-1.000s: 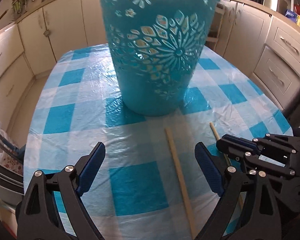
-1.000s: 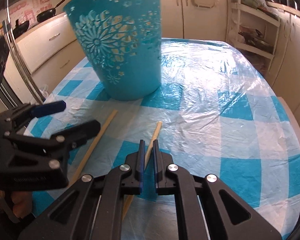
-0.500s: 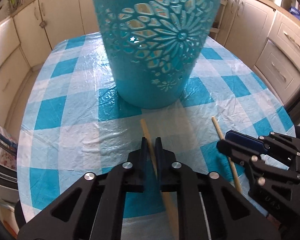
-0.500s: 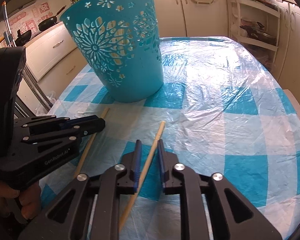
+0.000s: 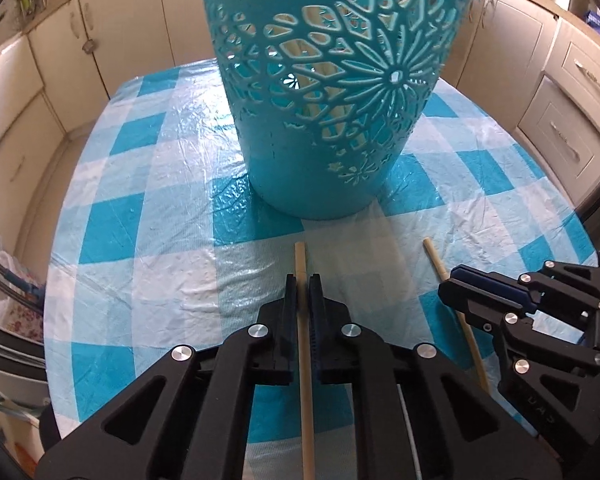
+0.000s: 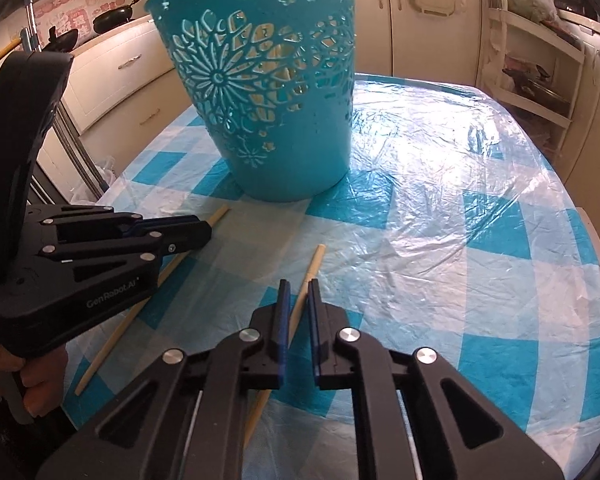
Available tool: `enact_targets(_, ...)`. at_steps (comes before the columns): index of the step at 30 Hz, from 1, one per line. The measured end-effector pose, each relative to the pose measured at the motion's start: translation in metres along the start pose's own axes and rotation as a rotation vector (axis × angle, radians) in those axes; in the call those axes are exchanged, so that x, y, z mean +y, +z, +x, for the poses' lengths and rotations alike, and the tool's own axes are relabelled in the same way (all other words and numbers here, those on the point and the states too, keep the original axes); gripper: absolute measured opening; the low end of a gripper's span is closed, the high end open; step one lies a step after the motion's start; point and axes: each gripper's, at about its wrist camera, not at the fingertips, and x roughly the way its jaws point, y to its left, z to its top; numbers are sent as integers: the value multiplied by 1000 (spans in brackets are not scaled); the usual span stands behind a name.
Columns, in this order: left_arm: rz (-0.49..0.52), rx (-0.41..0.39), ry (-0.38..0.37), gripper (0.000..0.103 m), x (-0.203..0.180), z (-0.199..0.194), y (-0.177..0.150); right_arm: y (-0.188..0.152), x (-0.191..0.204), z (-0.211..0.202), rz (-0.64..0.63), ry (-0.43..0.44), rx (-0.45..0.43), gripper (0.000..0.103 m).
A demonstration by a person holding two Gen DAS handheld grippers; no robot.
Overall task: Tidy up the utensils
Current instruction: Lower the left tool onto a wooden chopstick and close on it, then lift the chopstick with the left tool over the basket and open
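Observation:
A teal cut-out basket (image 5: 332,92) stands on the blue-checked table; it also shows in the right wrist view (image 6: 268,92). My left gripper (image 5: 302,284) is shut on a wooden chopstick (image 5: 301,264) that points at the basket. My right gripper (image 6: 298,292) is shut on a second chopstick (image 6: 315,264), held just above the cloth. Each gripper shows in the other's view: the right gripper (image 5: 456,280) at right, the left gripper (image 6: 204,232) at left.
The table (image 6: 460,200) has a plastic-covered checked cloth. Cream kitchen cabinets (image 5: 60,40) ring the room. A shelf unit (image 6: 536,64) stands at the far right, pans (image 6: 112,16) on the counter at far left.
The left gripper closed on its chopstick and moved toward the basket. The right gripper kept its hold on the other chopstick and lifted a little.

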Motion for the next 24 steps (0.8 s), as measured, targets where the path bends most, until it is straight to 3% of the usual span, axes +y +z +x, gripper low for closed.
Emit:
enact_targets(10, 26, -23, 11, 6, -7, 2, 2, 4, 0, 3, 0, -17, 0, 9)
enact_targets(24, -12, -100, -37, 5, -1, -23, -6, 4, 4, 3, -20, -50, -9, 9)
